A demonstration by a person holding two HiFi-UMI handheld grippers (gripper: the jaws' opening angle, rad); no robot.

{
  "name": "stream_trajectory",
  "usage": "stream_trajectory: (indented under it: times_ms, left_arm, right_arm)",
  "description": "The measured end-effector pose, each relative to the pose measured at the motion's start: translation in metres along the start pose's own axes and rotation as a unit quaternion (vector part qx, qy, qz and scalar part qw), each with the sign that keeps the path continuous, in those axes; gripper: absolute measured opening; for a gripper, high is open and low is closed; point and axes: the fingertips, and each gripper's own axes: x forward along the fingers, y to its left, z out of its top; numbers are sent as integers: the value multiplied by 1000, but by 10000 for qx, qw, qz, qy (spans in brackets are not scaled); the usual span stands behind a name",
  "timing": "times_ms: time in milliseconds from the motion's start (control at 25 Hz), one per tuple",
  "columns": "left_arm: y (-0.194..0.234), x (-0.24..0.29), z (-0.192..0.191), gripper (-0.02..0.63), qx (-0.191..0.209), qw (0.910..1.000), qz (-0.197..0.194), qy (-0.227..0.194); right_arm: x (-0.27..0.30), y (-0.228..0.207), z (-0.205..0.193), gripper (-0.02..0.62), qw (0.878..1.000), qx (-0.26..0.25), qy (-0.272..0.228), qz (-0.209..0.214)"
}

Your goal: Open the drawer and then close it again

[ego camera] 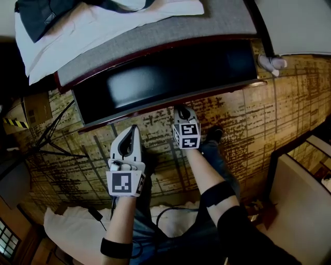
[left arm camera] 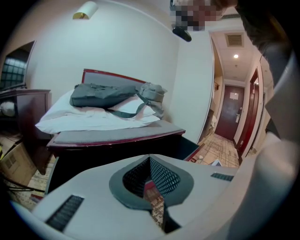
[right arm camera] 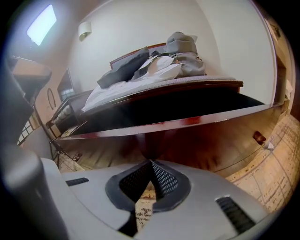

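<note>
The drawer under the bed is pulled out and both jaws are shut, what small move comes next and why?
Probably push the right gripper forward against the front of the reddish-brown wooden drawer. The drawer stands open, its dark inside exposed, and the shut jaws sit right at that front panel, so a push should start closing it. The left gripper hangs back, empty.

Grey bundle (left arm camera: pixel 112 96) on white bedding (left arm camera: pixel 89 121), cardboard box (ego camera: pixel 35 108), patterned carpet (ego camera: pixel 248 119), wall lamp (left arm camera: pixel 85 10)
</note>
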Motion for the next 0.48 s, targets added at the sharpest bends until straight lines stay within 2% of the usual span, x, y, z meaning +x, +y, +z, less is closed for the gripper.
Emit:
stream_trajectory:
  times_ms: [80, 240, 480]
  left_arm:
    - [0, 2, 5, 2, -119, 9999, -10, -35]
    - [14, 3, 2, 2, 96, 9999, 61, -26]
    - [26, 4, 9, 2, -271, 9995, 182, -57]
  right_arm:
    - [11, -2, 11, 0, 10000, 2, -25, -19]
    - [33, -4, 31, 0, 10000, -43, -66, -9]
    - [59, -8, 59, 0, 9998, -1, -184, -59]
